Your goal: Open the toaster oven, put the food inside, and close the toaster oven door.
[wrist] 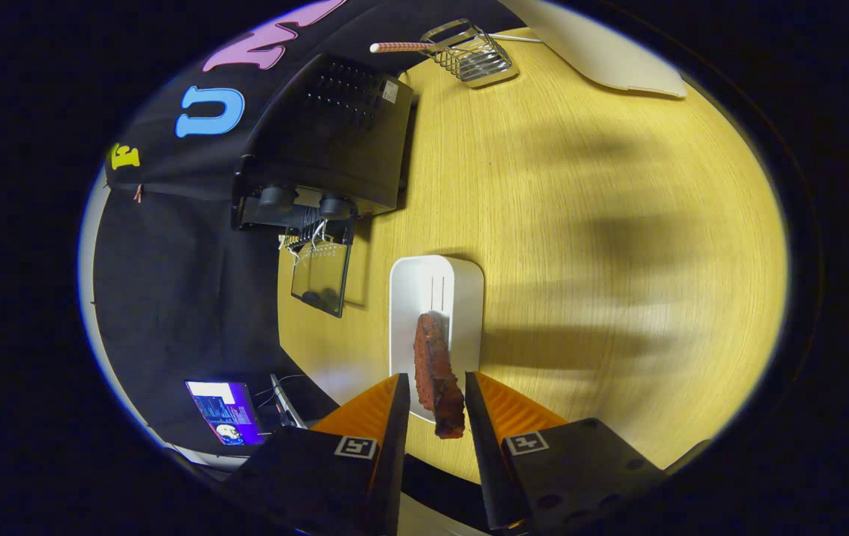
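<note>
A reddish-brown strip of food (pixel 436 372) stands on edge between my two fingers, over the near end of a white oblong tray (pixel 436 286) on the wooden table. My gripper (pixel 436 381) is shut on the food, its orange-backed fingers (pixel 372 406) close on either side. Beyond and to the left sits the black toaster oven (pixel 331 138). Its glass door (pixel 320 277) is folded down open, and a wire rack shows in the mouth.
A small metal wire holder (pixel 473 53) with a red-and-white stick lies at the far end of the table (pixel 603 246), beside a white object (pixel 603 48). A lit screen (pixel 227 413) sits below the table's left edge near the black cloth wall.
</note>
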